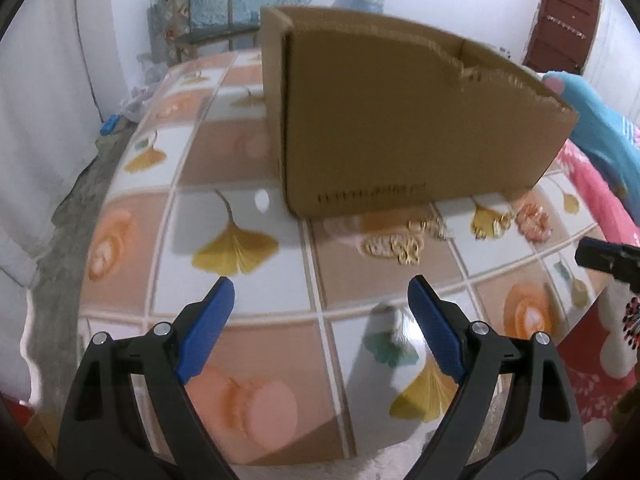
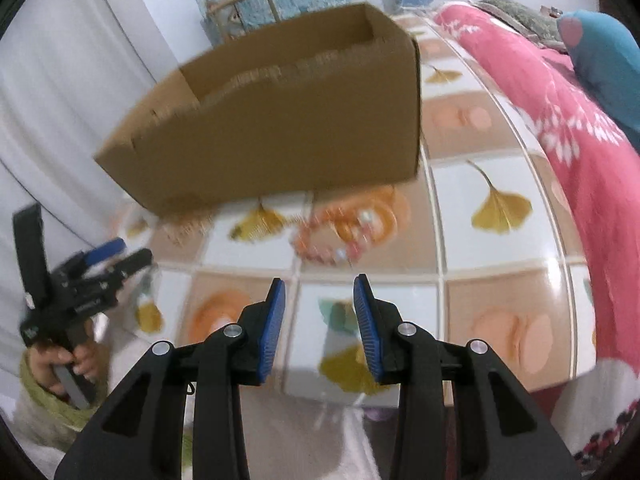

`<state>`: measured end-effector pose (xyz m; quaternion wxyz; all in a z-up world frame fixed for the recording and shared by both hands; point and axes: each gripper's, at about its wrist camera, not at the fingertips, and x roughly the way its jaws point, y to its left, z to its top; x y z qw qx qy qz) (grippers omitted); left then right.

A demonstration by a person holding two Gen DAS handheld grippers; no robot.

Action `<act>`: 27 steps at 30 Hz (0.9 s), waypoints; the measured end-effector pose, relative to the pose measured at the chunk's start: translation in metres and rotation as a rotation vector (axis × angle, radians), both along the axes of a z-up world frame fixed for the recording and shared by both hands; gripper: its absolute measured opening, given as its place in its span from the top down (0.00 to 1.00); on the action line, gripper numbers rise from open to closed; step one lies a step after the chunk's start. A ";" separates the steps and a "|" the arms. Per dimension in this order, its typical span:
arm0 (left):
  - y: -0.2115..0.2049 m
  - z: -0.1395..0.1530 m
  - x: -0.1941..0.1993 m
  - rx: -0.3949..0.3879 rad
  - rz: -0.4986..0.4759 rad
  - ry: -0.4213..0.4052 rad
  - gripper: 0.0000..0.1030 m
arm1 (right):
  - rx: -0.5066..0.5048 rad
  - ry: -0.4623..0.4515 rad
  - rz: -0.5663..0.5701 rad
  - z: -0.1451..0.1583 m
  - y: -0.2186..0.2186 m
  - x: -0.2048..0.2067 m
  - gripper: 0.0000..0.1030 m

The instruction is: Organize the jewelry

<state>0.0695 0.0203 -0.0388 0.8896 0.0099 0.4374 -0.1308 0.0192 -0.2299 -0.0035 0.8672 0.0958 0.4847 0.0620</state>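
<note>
Lying near the desk's middle, just in front of the cardboard box point(image 2: 280, 120), the bead bracelet point(image 2: 340, 236) looks light, floppy and slippery, so both released grippers, left gripper point(image 1: 320, 296) and right gripper point(image 2: 319, 296), should pinch its beads gently.

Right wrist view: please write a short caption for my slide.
Open right gripper above the tablecloth, facing a bracelet beside a cardboard box.

- A cardboard box point(image 1: 408, 120) stands on the surface point(image 1: 240, 216).
- Just before the box lie a chain pile point(image 1: 394, 246) to the left and a beaded bracelet point(image 2: 340, 232) to the right.
- A blanket point(image 2: 560, 128) lies right of the surface.
- A chair point(image 1: 204, 20) stands behind it.
</note>
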 end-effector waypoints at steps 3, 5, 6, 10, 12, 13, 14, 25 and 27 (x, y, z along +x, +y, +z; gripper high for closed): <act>-0.007 -0.005 -0.005 0.063 0.000 -0.021 0.12 | -0.040 -0.010 0.011 -0.002 0.006 -0.006 0.66; -0.012 -0.006 -0.007 0.089 -0.010 -0.033 0.08 | -0.058 -0.016 0.016 -0.003 0.010 -0.006 0.60; -0.011 -0.006 -0.008 0.081 -0.003 -0.038 0.08 | -0.065 -0.018 0.014 -0.004 0.010 -0.006 0.56; -0.010 -0.007 -0.011 0.076 0.001 -0.052 0.08 | -0.090 -0.034 0.008 -0.005 0.012 -0.002 0.36; -0.009 -0.008 -0.011 0.076 0.008 -0.056 0.08 | -0.095 -0.024 0.008 -0.007 0.014 0.001 0.34; -0.009 -0.008 -0.011 0.077 0.014 -0.062 0.08 | -0.094 -0.015 0.006 -0.009 0.014 0.003 0.32; -0.009 -0.008 -0.011 0.082 0.014 -0.066 0.08 | -0.090 -0.009 0.007 -0.010 0.014 0.004 0.29; -0.012 -0.004 -0.008 0.098 0.012 -0.028 0.08 | 0.004 -0.004 0.023 -0.020 0.012 0.007 0.07; -0.013 -0.004 -0.009 0.101 0.017 -0.022 0.08 | 0.054 -0.015 0.008 -0.020 0.006 0.007 0.07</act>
